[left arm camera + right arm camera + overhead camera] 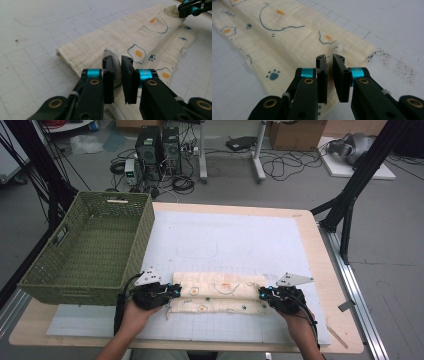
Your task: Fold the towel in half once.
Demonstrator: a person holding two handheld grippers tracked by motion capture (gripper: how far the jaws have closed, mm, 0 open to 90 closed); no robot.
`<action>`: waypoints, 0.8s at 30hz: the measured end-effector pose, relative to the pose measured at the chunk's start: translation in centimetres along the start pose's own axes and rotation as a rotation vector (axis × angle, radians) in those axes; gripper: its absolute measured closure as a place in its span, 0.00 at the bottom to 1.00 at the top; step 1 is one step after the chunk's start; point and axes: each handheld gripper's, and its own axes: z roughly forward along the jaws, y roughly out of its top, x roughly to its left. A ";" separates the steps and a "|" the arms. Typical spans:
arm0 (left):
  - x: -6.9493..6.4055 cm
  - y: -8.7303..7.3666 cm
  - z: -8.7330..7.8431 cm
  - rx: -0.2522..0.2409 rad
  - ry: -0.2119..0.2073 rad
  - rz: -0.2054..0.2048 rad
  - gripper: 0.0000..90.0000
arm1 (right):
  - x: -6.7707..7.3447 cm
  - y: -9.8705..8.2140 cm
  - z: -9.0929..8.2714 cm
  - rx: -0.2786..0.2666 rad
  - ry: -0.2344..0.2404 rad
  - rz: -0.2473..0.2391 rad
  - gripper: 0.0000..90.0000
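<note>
While both tongs sit at the ends of it, a folded cream cloth (220, 297) lies along the near edge of the white gridded mat (225, 240).

Going left to right: a green woven basket (90, 250) stands at the far left, touching the mat's edge. The left gripper (176, 291) is at the cloth's left end, jaws parted by a narrow gap, with a raised fold of fabric showing in that gap; can't tell if the pads actually press it. The cloth itself is a long strip folded lengthwise, soft crinkly muslin printed with fried eggs, blue paw prints and thin blue outlines. The right gripper (262, 294) is at the right end, jaws also slightly apart over the fabric edge. The mat rests on a pale wooden table (325, 270).
</note>
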 end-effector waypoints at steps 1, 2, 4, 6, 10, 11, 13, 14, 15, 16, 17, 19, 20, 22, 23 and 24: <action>0.1 0.1 -0.3 -0.011 -0.004 -0.007 0.85 | 0.0 -0.1 -0.2 -0.003 0.006 -0.002 0.90; 0.2 0.2 -0.5 -0.022 -0.006 -0.022 0.78 | 0.1 -0.1 -0.5 -0.010 0.011 0.000 0.89; 0.4 0.6 -1.1 -0.053 -0.003 -0.032 0.66 | -0.1 -0.1 -1.1 -0.040 0.015 0.016 0.83; 0.7 1.0 -1.5 -0.082 0.007 -0.047 0.62 | -0.4 0.1 -1.8 -0.093 0.022 0.038 0.81; 1.4 1.6 -2.0 -0.114 0.025 -0.067 0.61 | -0.9 0.9 -3.0 -0.172 0.015 0.065 0.78; 1.5 1.6 -1.9 -0.112 0.028 -0.070 0.61 | -0.9 1.0 -3.0 -0.170 0.010 0.070 0.78; 1.7 1.6 -1.6 -0.101 0.038 -0.072 0.61 | -0.9 1.0 -2.7 -0.149 0.000 0.062 0.76; 1.8 1.6 -1.4 -0.096 0.038 -0.075 0.61 | -0.9 0.8 -2.3 -0.134 0.002 0.059 0.76; 1.9 1.6 -1.2 -0.096 0.038 -0.077 0.61 | -0.8 0.7 -1.9 -0.116 0.003 0.055 0.76; 1.8 1.6 -1.1 -0.101 0.045 -0.071 0.61 | -0.8 0.5 -1.6 -0.096 -0.001 0.049 0.76; 1.8 1.7 -1.1 -0.101 0.047 -0.066 0.61 | -0.8 0.4 -1.2 -0.080 -0.004 0.048 0.75; 1.9 1.7 -0.8 -0.098 0.065 -0.056 0.61 | -1.0 0.2 -0.7 -0.049 -0.013 0.061 0.74; 1.9 1.7 -0.7 -0.096 0.075 -0.051 0.61 | -1.1 0.2 -0.5 -0.049 -0.014 0.063 0.74; 2.0 1.7 -0.3 -0.085 0.103 -0.040 0.61 | -1.3 0.2 -0.1 -0.040 -0.019 0.079 0.74; 2.0 1.7 -0.1 -0.074 0.114 -0.038 0.61 | -1.4 0.3 0.0 -0.034 -0.013 0.086 0.74; 2.0 1.7 0.2 -0.067 0.111 -0.044 0.61 | -1.5 0.3 0.3 -0.018 -0.011 0.106 0.74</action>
